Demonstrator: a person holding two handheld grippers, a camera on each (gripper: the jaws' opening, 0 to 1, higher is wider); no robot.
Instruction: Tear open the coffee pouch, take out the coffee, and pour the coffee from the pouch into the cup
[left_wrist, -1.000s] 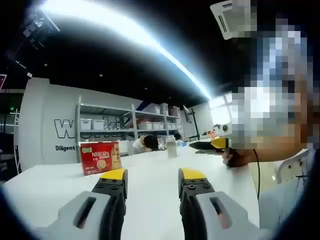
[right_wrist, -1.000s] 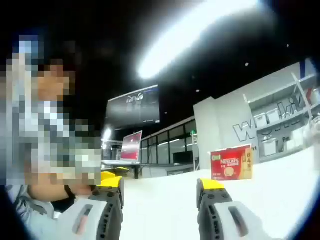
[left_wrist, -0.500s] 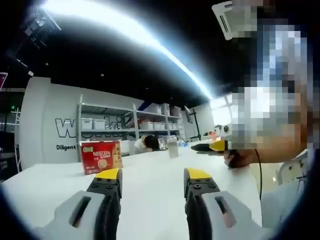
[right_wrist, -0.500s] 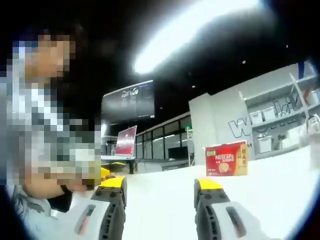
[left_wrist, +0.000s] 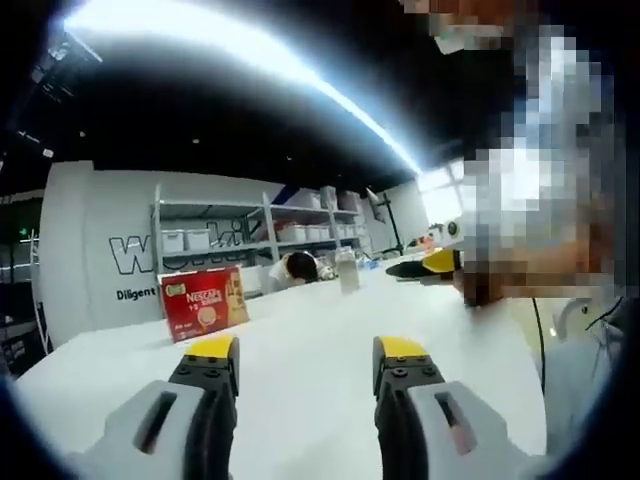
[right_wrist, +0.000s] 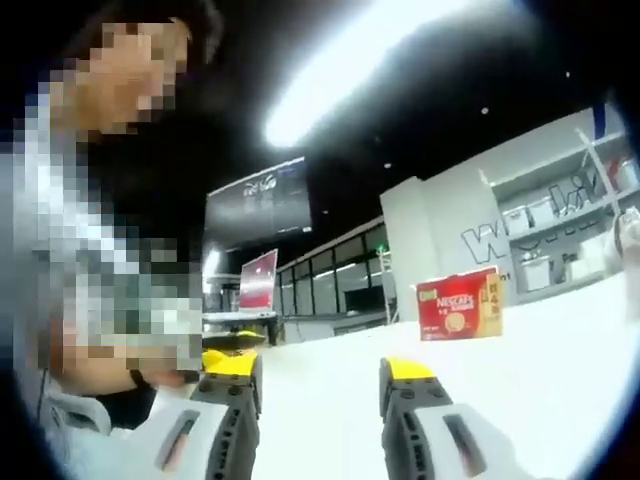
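A red coffee box (left_wrist: 203, 304) is standing upright on the white counter (left_wrist: 310, 370), sitting left of centre in the left gripper view and right of centre in the right gripper view (right_wrist: 459, 304). A pale cup (left_wrist: 347, 270) is standing farther back on the counter, near centre. The left tool (left_wrist: 305, 362) is hovering low over the counter with jaws apart, gripping nothing. The right tool (right_wrist: 320, 376) is likewise gaping, empty. Shelving with bins (left_wrist: 250, 240) is lining the back wall.

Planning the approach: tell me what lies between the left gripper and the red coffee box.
Bare white table in the left gripper view, between the left gripper and the red Nescafe box.
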